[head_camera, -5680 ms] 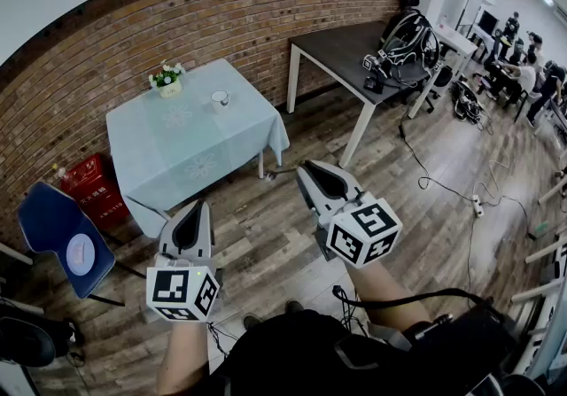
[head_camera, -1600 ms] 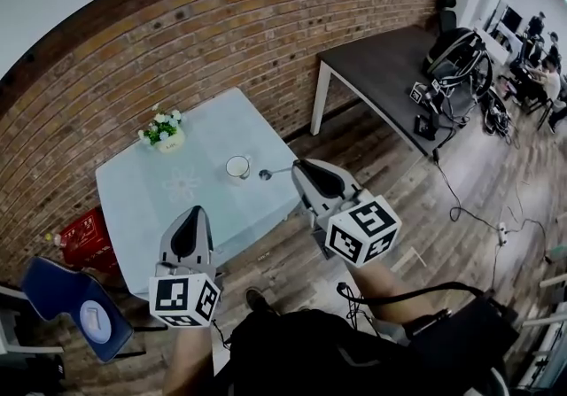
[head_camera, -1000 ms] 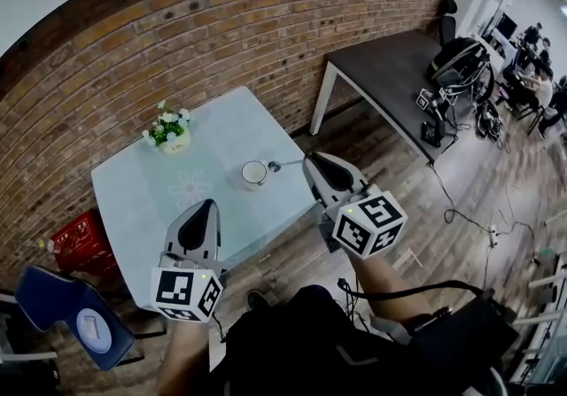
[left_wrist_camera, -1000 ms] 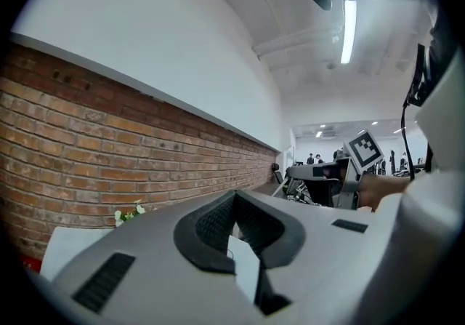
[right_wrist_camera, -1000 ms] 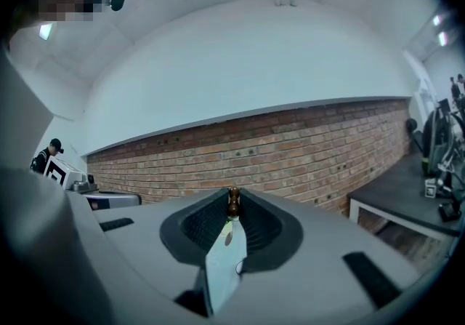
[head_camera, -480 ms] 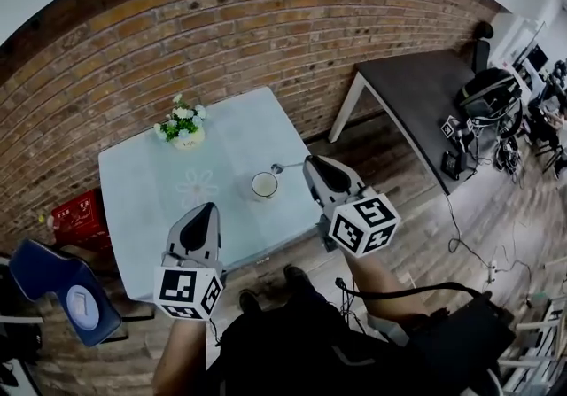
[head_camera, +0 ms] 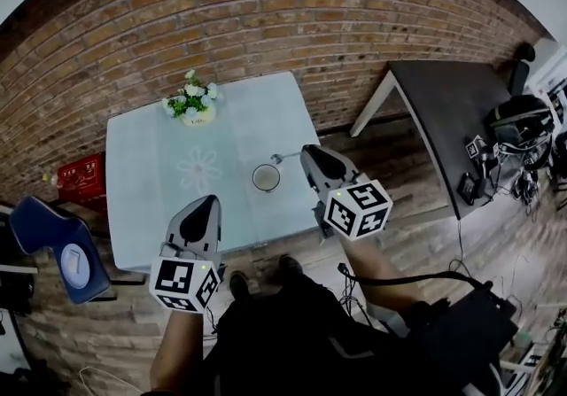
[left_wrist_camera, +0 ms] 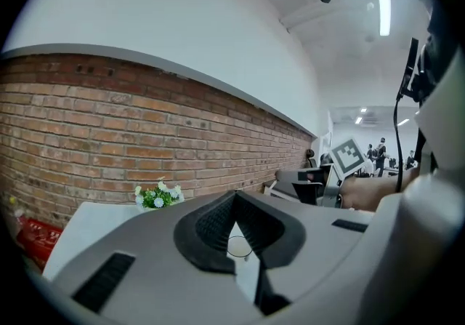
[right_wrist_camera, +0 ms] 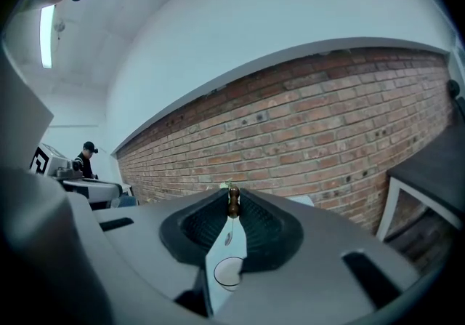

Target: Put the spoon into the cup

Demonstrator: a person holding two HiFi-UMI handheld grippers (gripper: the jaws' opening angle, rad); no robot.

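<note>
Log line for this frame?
right gripper: shut on spoon | left gripper: shut, empty | cup: upright on table | spoon: not yet in cup

This is a shared office or lab workroom with one corner dressed like a café: brick wall (head_camera: 266,22), wood floor (head_camera: 416,235), and a clothed table (head_camera: 151,208) with flowers (head_camera: 190,100). Nearby are a dark desk (head_camera: 443,111) piled with gear (head_camera: 521,120) and cables (head_camera: 523,177). People (left_wrist_camera: 379,155) work farther off under strip lights (left_wrist_camera: 383,14).
</note>
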